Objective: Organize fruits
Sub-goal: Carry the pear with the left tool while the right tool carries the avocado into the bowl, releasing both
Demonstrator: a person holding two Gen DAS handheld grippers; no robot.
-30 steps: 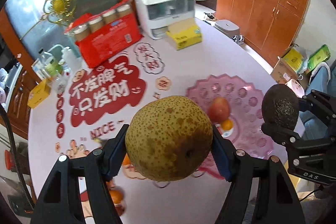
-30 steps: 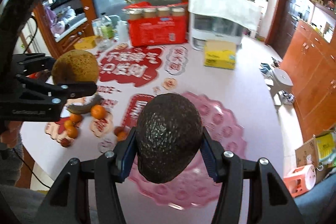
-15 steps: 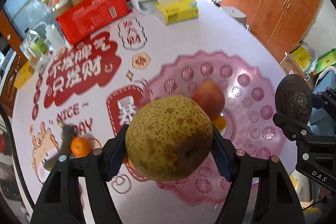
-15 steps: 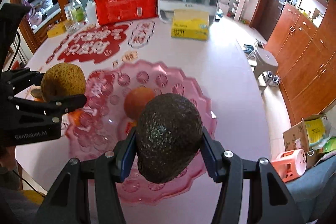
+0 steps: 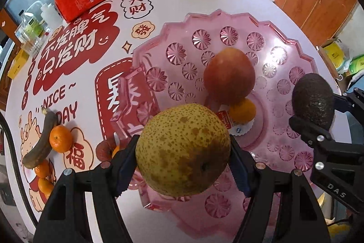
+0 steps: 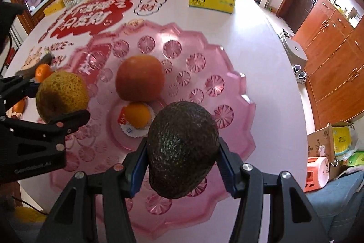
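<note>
gripping a speckled yellow-brown pear, our left gripper has its blue pads pressed on the fruit's two sides, and it hangs over the near-left part of the pink fluted fruit tray. at about nine o'clock of that gripper, out on the printed tablecloth, lie the fruits not yet gathered: a darkened banana, a small mandarin touching it, and a few more little oranges below them. moving right, the tray already holds a red-orange apple at roughly twelve o'clock of the pear, and a small orange in a paper cup just beside it, touching the apple's near side. further right, our right gripper is clamped on a dark, pebbled avocado, long axis running along the fingers with the narrower end toward us, over the tray's near-right part. the relation that matters, we judge: bare tray floor lies straight below each fruit, the pear's at seven o'clock of the apple and the avocado's at five o'clock, so each hand is nearest its own spot and neither need cross. the pear is round and may roll down the sloping wall toward the centre; the avocado should settle on its side. we cannot tell how high either fruit is above the tray.
</note>
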